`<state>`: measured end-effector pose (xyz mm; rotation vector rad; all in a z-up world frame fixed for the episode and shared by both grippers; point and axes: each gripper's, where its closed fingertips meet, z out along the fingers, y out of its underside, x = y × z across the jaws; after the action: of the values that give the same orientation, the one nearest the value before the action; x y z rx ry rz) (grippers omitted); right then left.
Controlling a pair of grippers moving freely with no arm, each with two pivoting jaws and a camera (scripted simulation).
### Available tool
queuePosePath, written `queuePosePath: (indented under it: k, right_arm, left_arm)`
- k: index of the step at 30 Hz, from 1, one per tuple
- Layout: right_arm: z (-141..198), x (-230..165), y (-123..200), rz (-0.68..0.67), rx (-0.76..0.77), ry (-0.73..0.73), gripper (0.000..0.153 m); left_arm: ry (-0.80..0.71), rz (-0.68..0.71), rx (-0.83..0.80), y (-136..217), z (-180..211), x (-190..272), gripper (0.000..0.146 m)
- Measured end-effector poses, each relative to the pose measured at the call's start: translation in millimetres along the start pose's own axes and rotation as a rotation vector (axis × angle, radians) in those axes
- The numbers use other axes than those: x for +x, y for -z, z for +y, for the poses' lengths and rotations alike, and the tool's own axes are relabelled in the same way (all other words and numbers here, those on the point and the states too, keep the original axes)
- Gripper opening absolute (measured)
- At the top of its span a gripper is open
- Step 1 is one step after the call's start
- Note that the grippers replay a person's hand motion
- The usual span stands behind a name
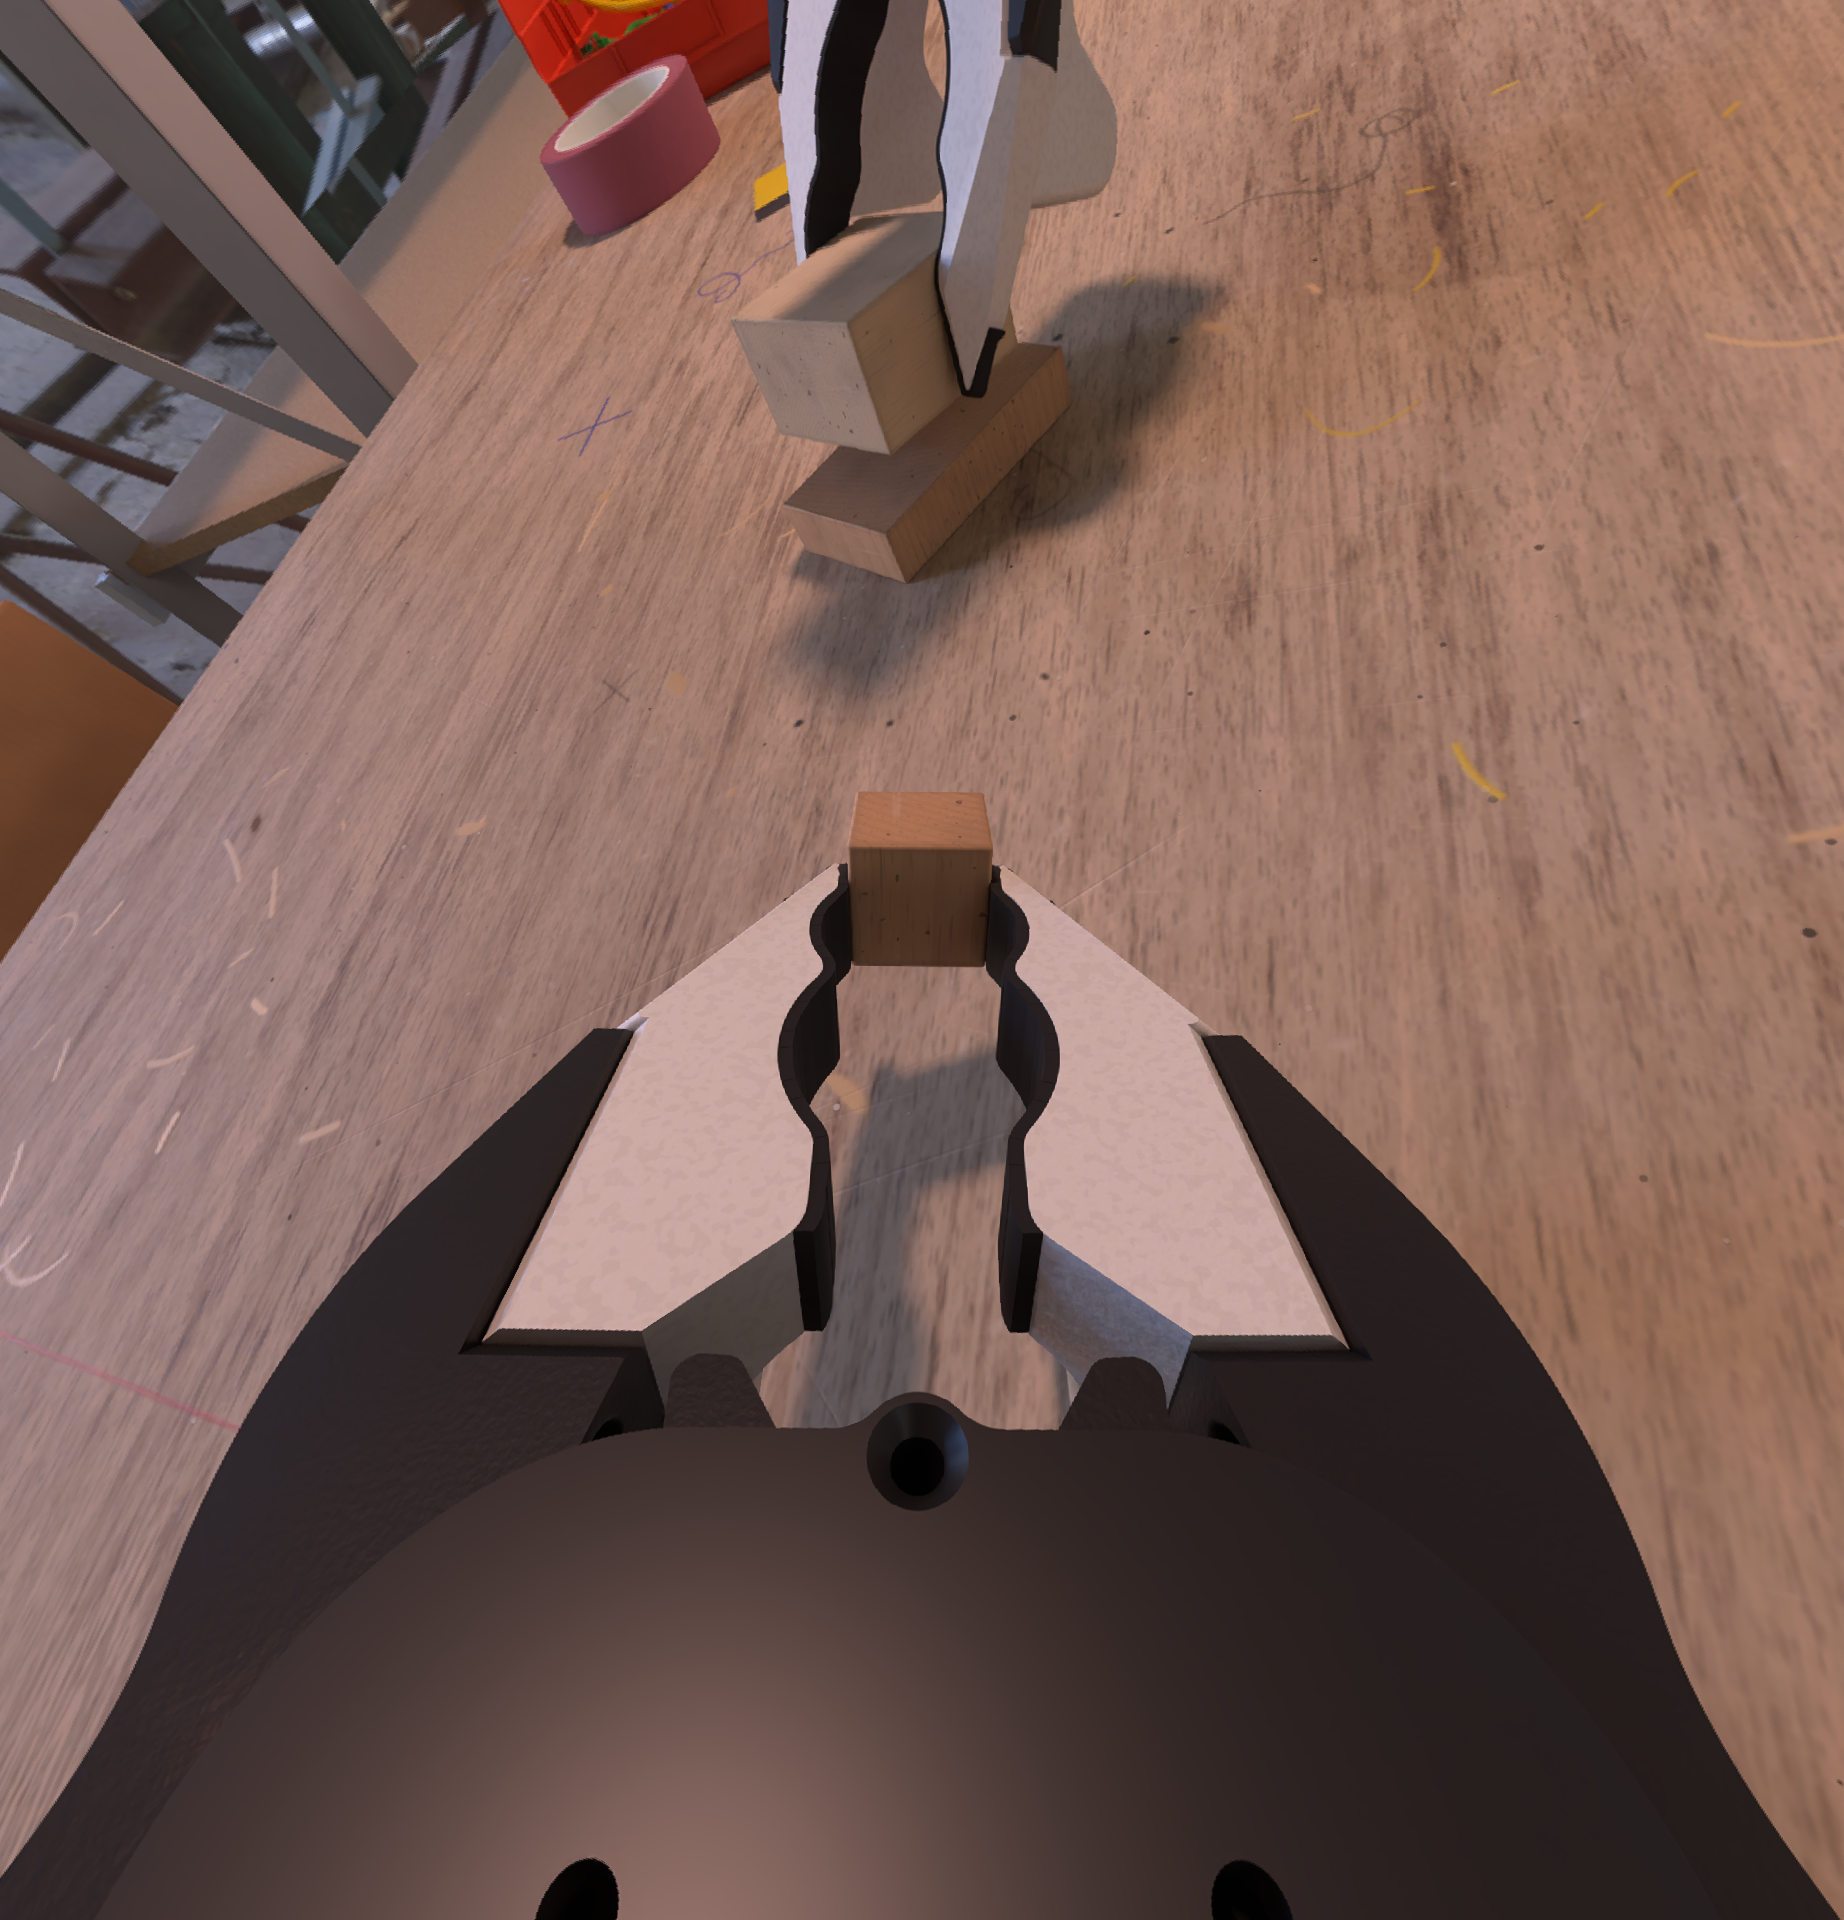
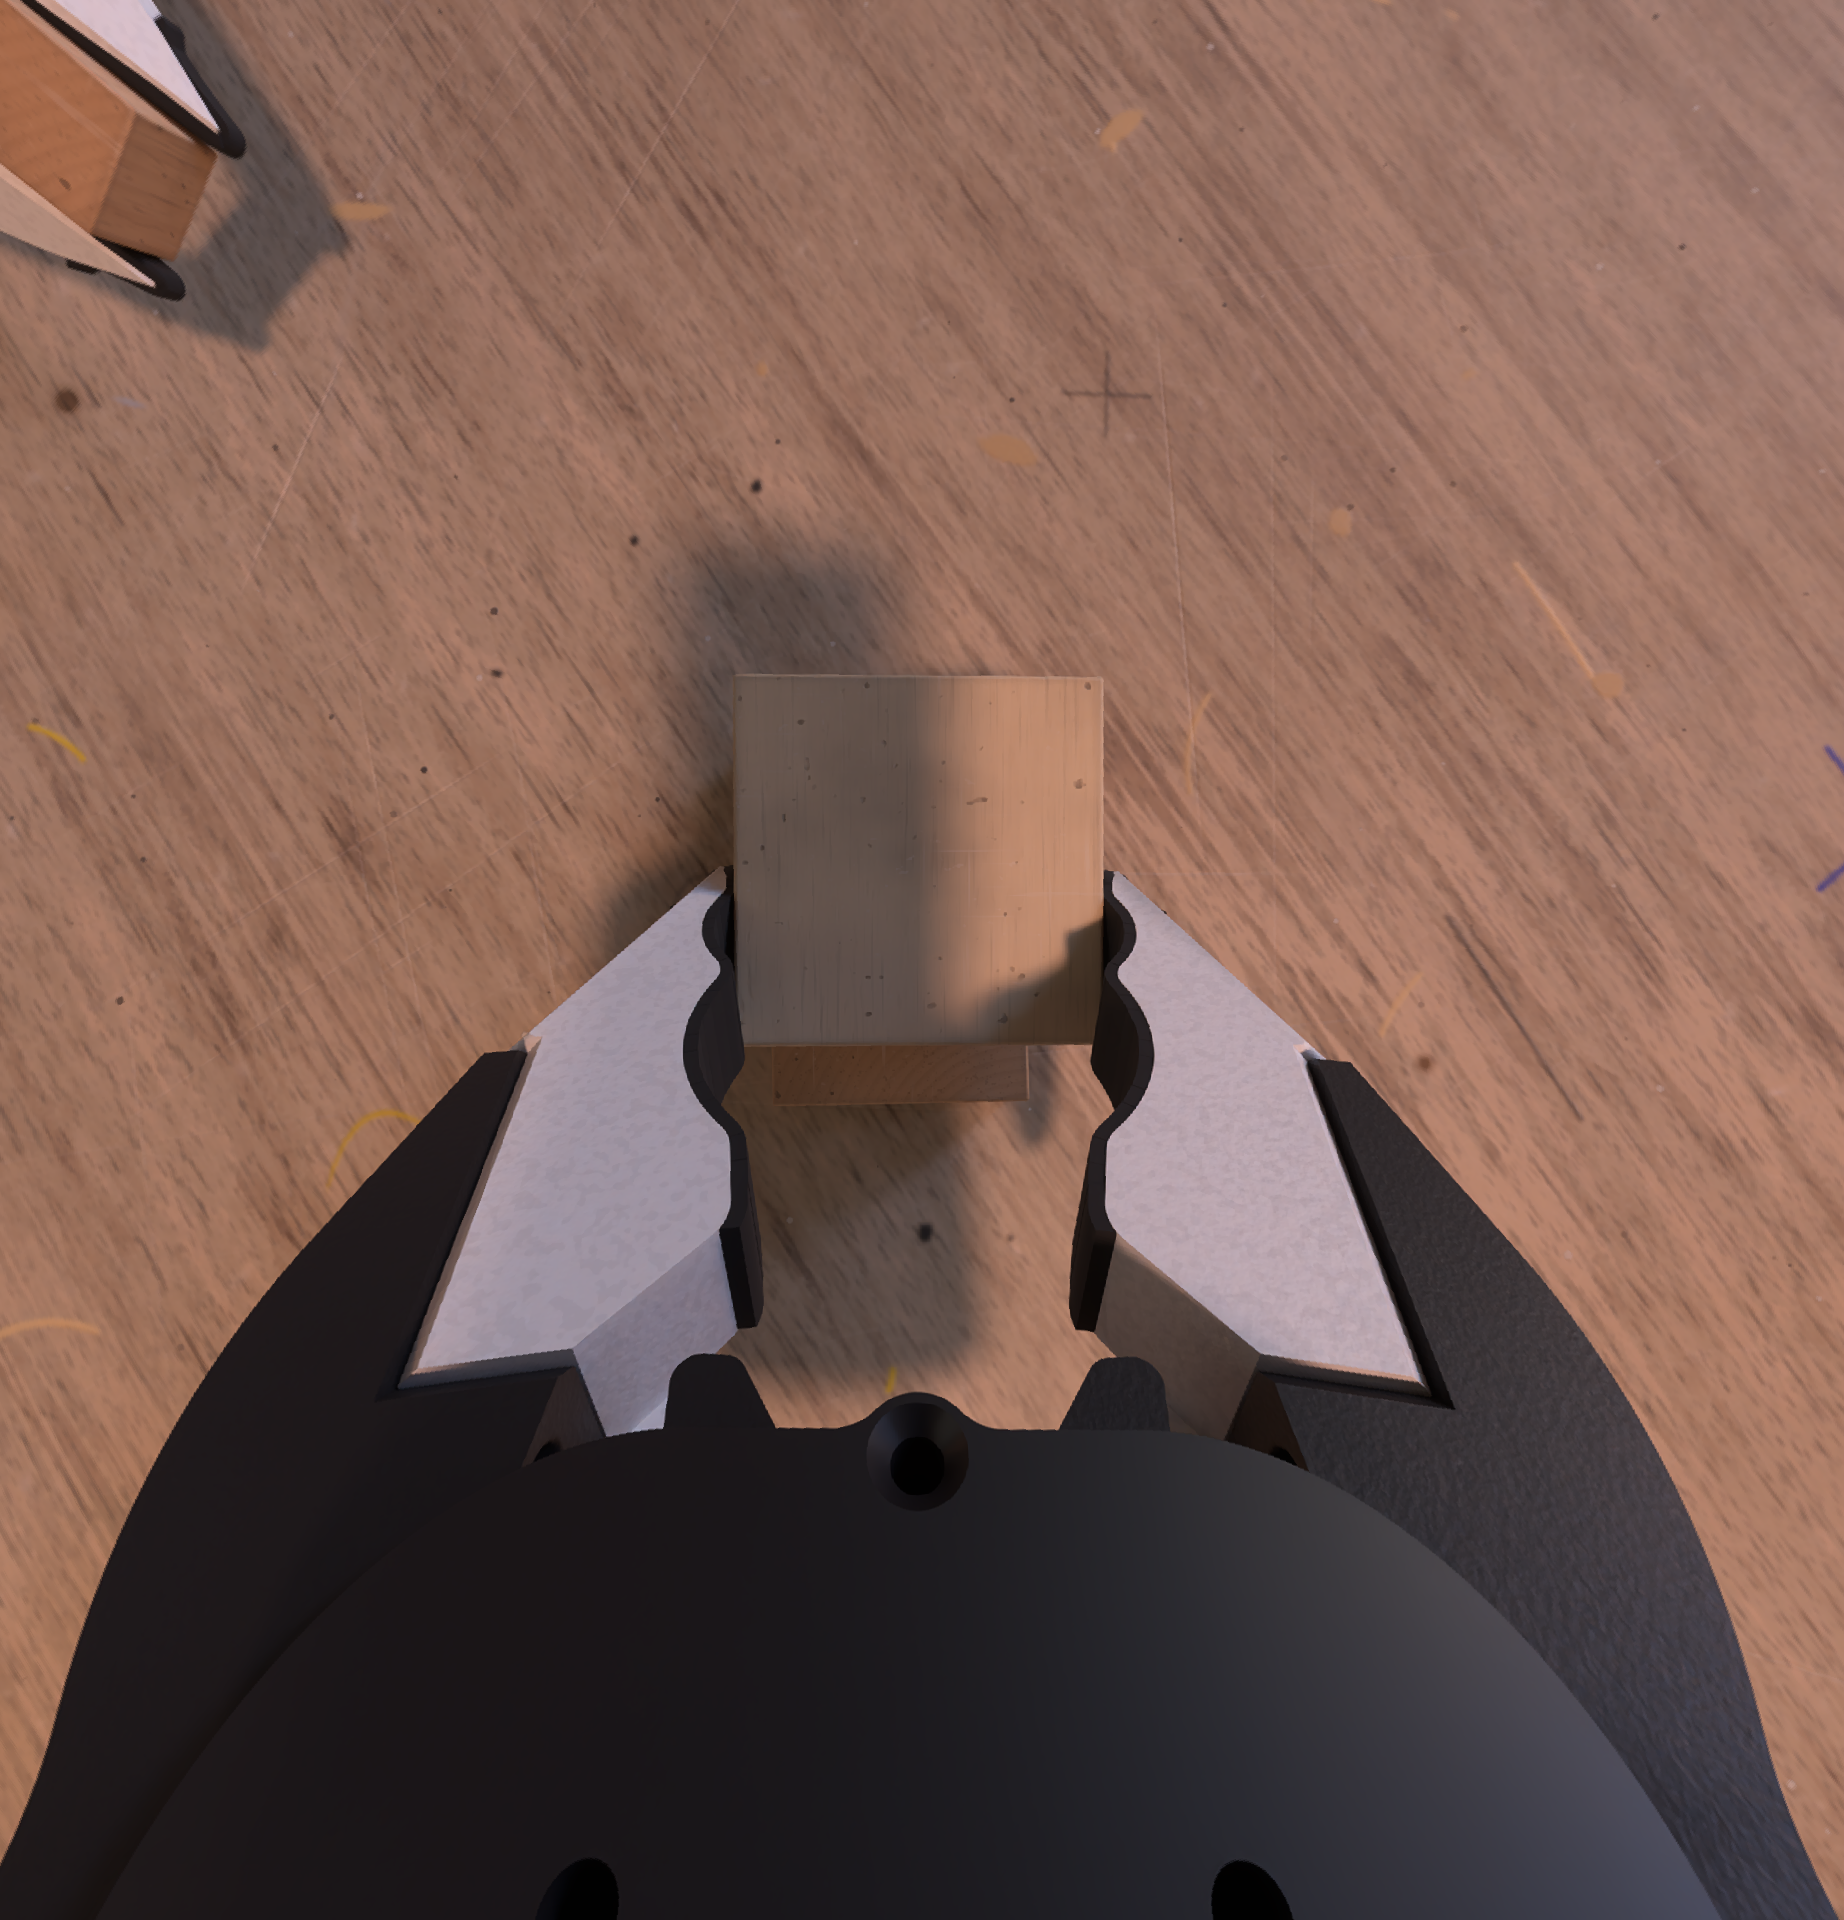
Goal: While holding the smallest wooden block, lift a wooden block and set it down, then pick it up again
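Observation:
My left gripper (image 1: 918, 883) is shut on the smallest wooden block (image 1: 918, 920), a small brown cube held at the fingertips above the wooden table (image 1: 1417, 623). Ahead of it, my right gripper (image 1: 897, 312) comes down from above and is shut on a pale wooden block (image 1: 845, 358), which is tilted over a flat wooden block (image 1: 933, 488) lying on the table. In the right wrist view, my right gripper (image 2: 918, 904) grips the pale block (image 2: 918, 831) by its two sides, and the flat block (image 2: 897, 1075) peeks out beneath. The left gripper (image 2: 196, 213) with the cube (image 2: 76, 145) shows at the top left.
A pink roll of tape (image 1: 632, 145) and a red box (image 1: 637, 42) stand at the far left of the table. The table's left edge (image 1: 305, 499) runs diagonally, with a metal frame (image 1: 222, 208) beyond it.

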<state>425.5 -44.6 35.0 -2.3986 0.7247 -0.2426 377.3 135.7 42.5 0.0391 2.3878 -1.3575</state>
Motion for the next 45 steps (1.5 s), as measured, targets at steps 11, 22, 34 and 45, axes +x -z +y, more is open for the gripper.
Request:
queuePosePath:
  k: [11,22,34,45]
  right_arm:
    - [1.7,-5.8,-8.4,-0.016,0.003,0.008,0.067]
    - [5.4,-2.1,-6.3,-0.016,0.006,0.046,0.067]
    - [3.6,-2.1,-7.6,-0.007,0.020,0.038,0.067]
    - [3.6,-4.1,-7.9,-0.019,0.023,0.060,0.067]
  left_arm:
    - [0.001,0.002,-0.002,-0.1,0.3,0.2,0.025]
    - [0.001,0.001,-0.002,-0.2,0.3,0.0,0.025]
    - [-0.004,-0.006,0.000,-0.2,0.0,-0.4,0.025]
    - [-0.003,-0.006,0.002,0.1,-0.3,-0.8,0.025]
